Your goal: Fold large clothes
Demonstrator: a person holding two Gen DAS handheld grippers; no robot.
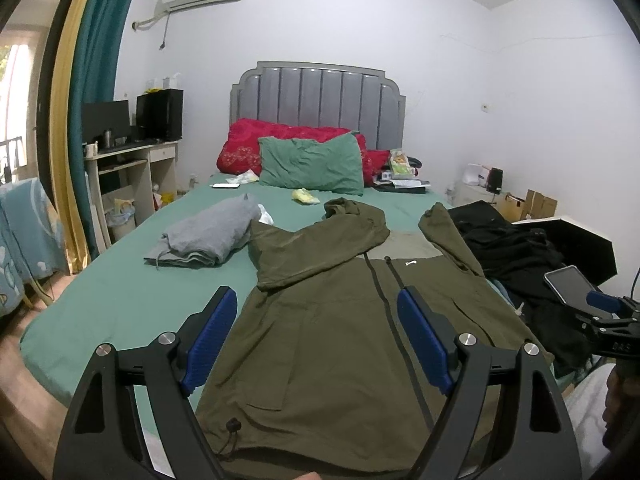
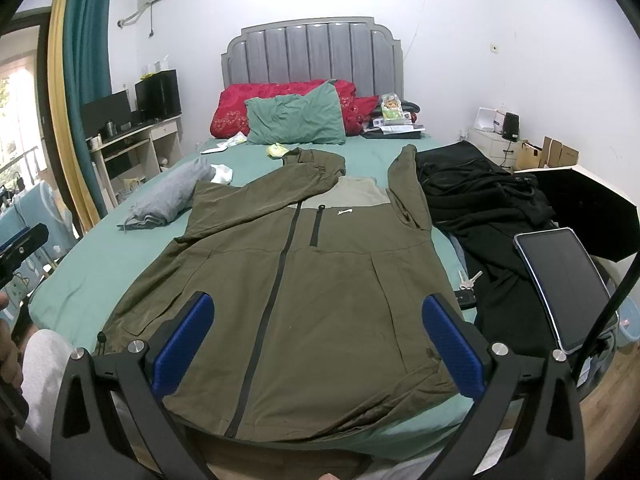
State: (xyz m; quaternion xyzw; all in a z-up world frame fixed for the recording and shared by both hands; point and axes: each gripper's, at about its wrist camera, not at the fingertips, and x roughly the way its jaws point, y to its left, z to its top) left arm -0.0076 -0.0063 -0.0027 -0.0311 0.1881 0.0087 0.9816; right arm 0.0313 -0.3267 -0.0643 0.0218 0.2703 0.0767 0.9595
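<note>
Two grippers hang over the foot of the bed, both spread wide with nothing between their blue pads: my left gripper [image 1: 320,344] and my right gripper [image 2: 316,344]. Below them the olive zip-up jacket [image 2: 304,280] lies face up on the green sheet [image 2: 100,272], hem toward me, both sleeves folded in across the chest. I judge it light, thin and limp, probably a bit slick, so it should slide rather than hold a crease; I would pinch the hem corners, or the side seams near the shoulders. The mattress looks soft and will give under pressure. A folded grey garment [image 1: 208,236] lies to the left, a black clothes heap [image 2: 492,208] to the right, keys [image 2: 470,280] just beside the jacket's edge.
</note>
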